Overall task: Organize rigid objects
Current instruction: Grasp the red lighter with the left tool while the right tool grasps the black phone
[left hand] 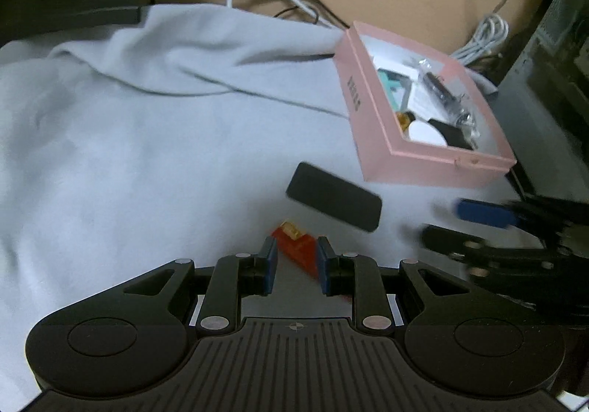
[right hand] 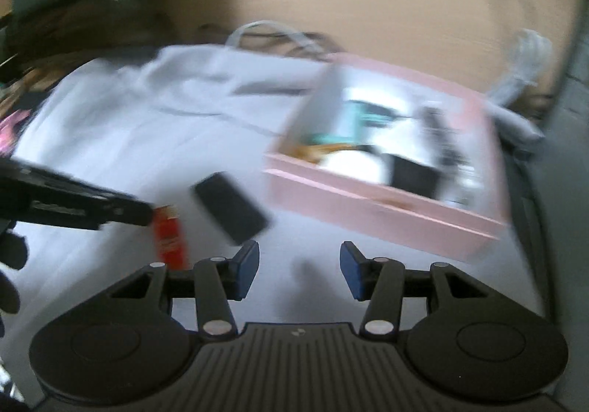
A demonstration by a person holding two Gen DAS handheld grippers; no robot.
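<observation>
Left gripper (left hand: 296,266) is narrowly closed on the red block (left hand: 298,250), pinched near one end, low over the grey cloth (left hand: 129,154). Right gripper (right hand: 299,270) stands partly open with nothing between its fingers. The black flat case (left hand: 333,196) lies loose on the cloth, just near of the pink box (left hand: 368,110), which already holds several items. Risks: the off-centre pinch may let the block pivot and slip; both grippers converge near the case and may collide; soft cloth may bunch beneath the case.

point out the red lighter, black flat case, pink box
red lighter (left hand: 298,250), left wrist view, on its red body
black flat case (left hand: 333,201), left wrist view, top face
pink box (left hand: 368,110), left wrist view, side wall
</observation>
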